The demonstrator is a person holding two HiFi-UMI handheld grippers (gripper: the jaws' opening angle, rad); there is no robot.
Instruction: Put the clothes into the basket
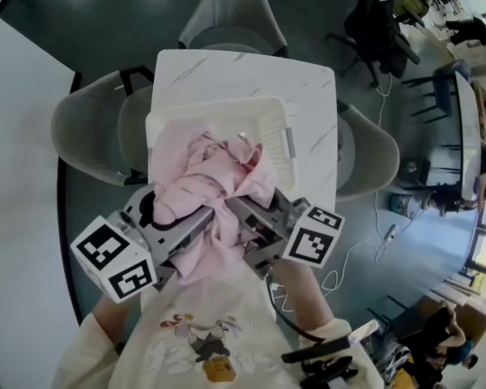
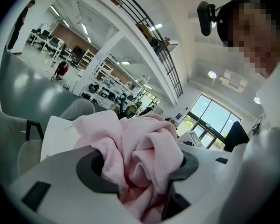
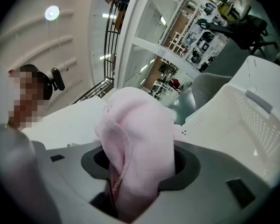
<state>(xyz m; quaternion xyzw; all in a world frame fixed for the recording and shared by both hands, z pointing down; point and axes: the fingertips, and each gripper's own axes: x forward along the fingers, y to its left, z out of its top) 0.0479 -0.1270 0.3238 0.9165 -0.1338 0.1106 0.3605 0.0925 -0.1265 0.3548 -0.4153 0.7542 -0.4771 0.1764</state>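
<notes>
A bunched pink garment (image 1: 211, 185) hangs in the air between both grippers, over the near rim of the white basket (image 1: 271, 124) on the small white table (image 1: 227, 67). My left gripper (image 1: 196, 221) is shut on its left part; the cloth (image 2: 140, 155) fills the jaws in the left gripper view. My right gripper (image 1: 241, 217) is shut on the other part, and the pink fold (image 3: 135, 153) stands up between its jaws. The basket wall (image 3: 252, 120) shows at the right of the right gripper view. A tail of the garment droops down toward the person.
Grey chairs (image 1: 93, 132) (image 1: 364, 156) stand at both sides of the table and one (image 1: 231, 14) behind it. A black office chair (image 1: 377, 23) stands at the back right. A white cable (image 1: 364, 245) trails on the floor at the right.
</notes>
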